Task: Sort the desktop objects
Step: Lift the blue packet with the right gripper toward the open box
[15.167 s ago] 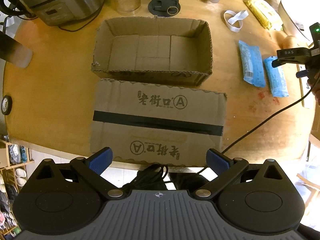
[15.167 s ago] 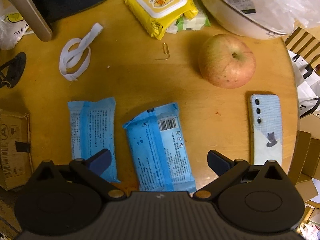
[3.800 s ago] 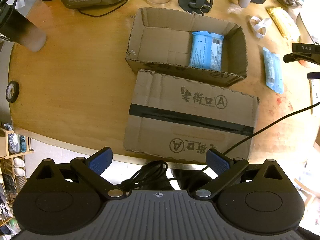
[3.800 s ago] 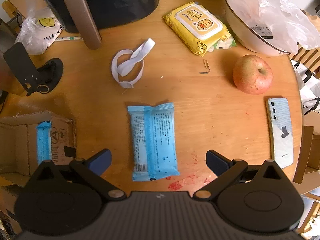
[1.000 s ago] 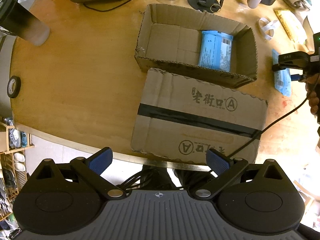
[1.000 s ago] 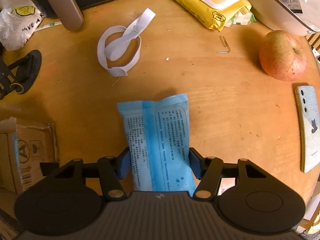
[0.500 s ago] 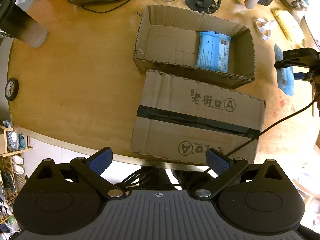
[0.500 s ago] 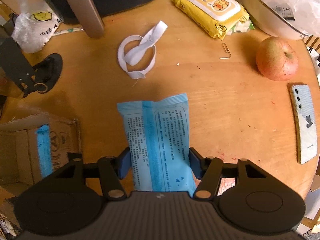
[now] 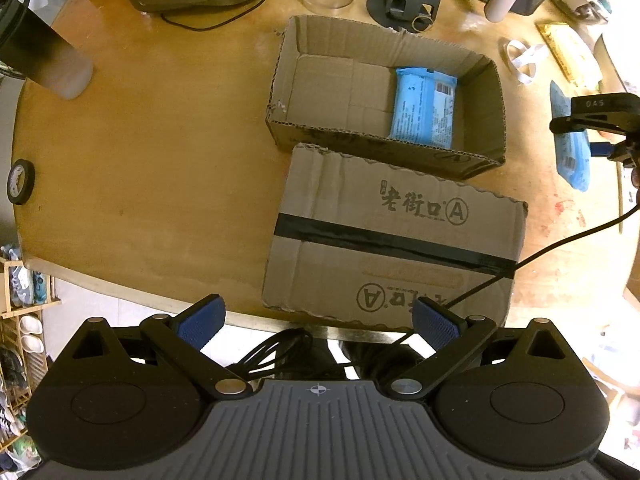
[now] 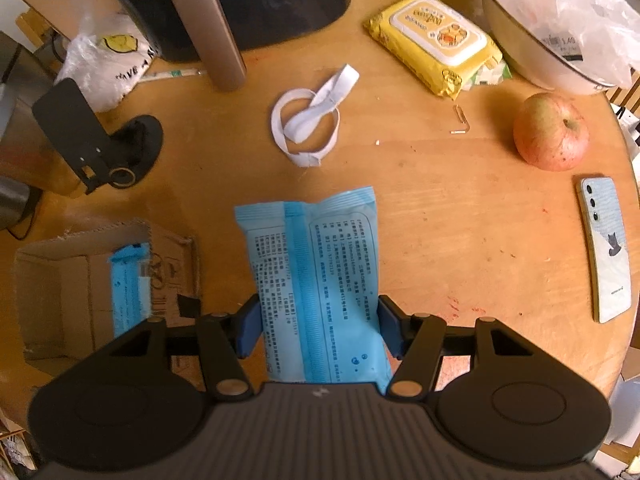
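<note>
Your right gripper [image 10: 318, 330] clamping a blue pack [image 10: 316, 280] above the table [image 10: 460, 220], your left gripper [image 9: 318, 322] hanging wide apart, another pack [image 9: 424, 106] lying in the box [image 9: 288, 76].

The left half of the box [image 9: 320, 92] is free; its walls and the flat cardboard [image 9: 392, 240] nearby stand between it and the near tabletop [image 9: 140, 160] edge.

Your pale blue packet [image 10: 316, 292] carries dark print; brown carton [image 9: 400, 240] bears a black stripe; yellow wipes pack [image 10: 434, 44]; red-yellow apple [image 10: 551, 138].
</note>
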Demonstrator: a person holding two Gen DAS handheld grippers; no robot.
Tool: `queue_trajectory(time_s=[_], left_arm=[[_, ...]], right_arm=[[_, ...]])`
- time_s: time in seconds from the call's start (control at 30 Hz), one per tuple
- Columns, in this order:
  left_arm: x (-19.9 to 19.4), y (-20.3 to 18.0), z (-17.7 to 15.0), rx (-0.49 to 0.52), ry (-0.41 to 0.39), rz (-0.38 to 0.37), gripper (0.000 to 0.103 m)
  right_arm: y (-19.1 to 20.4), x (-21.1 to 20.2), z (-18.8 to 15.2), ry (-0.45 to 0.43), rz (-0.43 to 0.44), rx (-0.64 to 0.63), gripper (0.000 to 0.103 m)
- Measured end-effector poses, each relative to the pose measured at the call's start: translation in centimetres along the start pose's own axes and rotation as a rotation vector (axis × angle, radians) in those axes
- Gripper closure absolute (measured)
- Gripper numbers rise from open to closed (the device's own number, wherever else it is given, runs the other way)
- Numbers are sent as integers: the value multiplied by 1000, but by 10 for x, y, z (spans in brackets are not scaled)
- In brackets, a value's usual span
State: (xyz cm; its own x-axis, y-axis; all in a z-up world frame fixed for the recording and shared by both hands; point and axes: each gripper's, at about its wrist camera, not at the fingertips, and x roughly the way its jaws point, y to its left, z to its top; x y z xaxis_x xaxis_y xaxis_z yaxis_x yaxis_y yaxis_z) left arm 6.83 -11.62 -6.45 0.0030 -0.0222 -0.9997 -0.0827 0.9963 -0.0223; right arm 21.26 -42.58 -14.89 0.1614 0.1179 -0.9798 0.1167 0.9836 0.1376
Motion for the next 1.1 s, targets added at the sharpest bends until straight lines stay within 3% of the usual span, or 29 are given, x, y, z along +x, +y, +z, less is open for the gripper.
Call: queue_trajectory(time_s=[1.1], left_arm=[[-3, 25, -1, 3, -16, -8, 0]], right_arm=[[27, -19, -1, 4, -10, -6, 44]])
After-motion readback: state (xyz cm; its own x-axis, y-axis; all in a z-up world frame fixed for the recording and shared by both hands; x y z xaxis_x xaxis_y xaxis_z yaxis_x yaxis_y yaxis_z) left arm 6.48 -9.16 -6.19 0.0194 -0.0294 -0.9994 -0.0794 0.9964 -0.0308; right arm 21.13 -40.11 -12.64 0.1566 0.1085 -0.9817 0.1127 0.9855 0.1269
